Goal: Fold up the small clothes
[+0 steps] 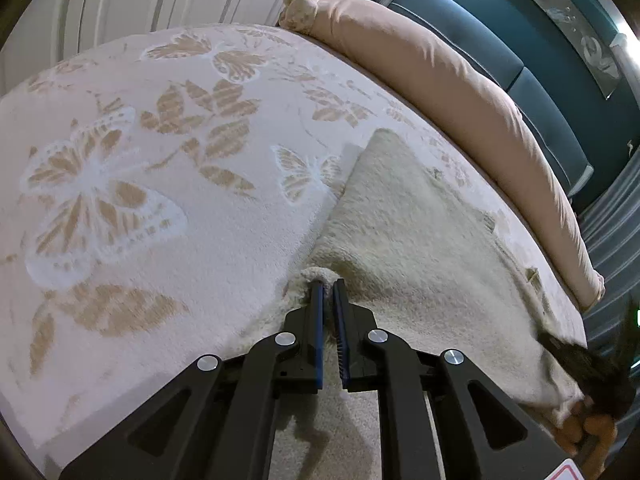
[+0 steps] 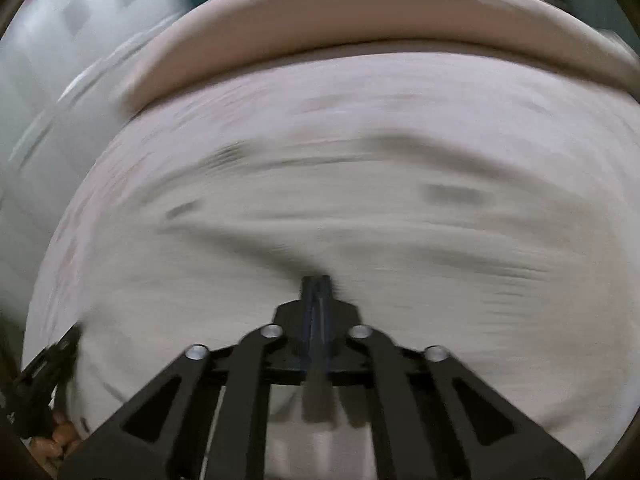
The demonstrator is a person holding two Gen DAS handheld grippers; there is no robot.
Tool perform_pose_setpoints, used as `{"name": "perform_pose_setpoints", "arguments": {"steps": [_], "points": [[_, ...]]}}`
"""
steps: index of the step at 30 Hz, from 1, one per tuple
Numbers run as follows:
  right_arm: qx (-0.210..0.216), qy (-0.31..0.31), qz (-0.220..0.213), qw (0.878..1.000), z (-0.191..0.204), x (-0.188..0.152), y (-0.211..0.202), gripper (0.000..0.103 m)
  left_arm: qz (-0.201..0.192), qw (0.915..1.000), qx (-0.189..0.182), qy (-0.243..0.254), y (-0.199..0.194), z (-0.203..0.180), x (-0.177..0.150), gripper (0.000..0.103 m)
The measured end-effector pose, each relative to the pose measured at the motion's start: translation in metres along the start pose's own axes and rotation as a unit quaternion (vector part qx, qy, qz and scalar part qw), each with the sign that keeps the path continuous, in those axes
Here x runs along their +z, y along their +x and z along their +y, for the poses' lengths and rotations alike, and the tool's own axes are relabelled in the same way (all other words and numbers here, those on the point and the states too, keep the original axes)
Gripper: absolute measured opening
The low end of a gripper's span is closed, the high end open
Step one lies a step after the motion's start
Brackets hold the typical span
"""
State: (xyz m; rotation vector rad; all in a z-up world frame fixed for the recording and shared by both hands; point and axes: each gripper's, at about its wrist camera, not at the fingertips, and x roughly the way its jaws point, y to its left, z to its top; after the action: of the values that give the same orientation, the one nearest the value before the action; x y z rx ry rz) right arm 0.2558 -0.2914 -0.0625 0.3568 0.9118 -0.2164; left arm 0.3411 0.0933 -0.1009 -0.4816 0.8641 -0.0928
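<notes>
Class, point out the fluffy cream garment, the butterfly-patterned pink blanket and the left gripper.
fluffy cream garment (image 1: pixel 420 240), left wrist view, its flat middle.
butterfly-patterned pink blanket (image 1: pixel 224 216), left wrist view, bare patch between prints.
left gripper (image 1: pixel 328 286), left wrist view, between fingertips.

- Left gripper (image 1: pixel 328 285): matte black frame, two straight fingers (image 1: pixel 317 320) lined with blue pads, the right-hand pad ribbed along its inner face
- Four round silver screw heads (image 1: pixel 285 338) sit on its black linkage arms, which have triangular cut-outs
- A white label with a red edge shows at its lower right corner
- Right gripper (image 2: pixel 316 280): same black frame, blue pads, four silver screws, blurred
</notes>
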Motion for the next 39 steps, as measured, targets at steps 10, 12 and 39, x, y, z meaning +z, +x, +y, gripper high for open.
{"name": "perform_pose_setpoints", "arguments": {"steps": [10, 12, 39], "points": [[-0.021, 0.091, 0.001, 0.996, -0.082, -0.028, -0.057, 0.059, -0.004, 0.9995, 0.027, 0.016, 0.000, -0.010, 0.000, 0.011], [-0.063, 0.040, 0.014, 0.997, -0.057, -0.027, -0.043, 0.024, 0.003, 0.9992, 0.038, 0.014, -0.004, -0.014, 0.006, 0.010], [0.006, 0.176, 0.087, 0.981, -0.151, -0.258, -0.220, 0.064, 0.157, 0.9874, 0.019, 0.006, -0.171, 0.080, -0.094, 0.067]]}}
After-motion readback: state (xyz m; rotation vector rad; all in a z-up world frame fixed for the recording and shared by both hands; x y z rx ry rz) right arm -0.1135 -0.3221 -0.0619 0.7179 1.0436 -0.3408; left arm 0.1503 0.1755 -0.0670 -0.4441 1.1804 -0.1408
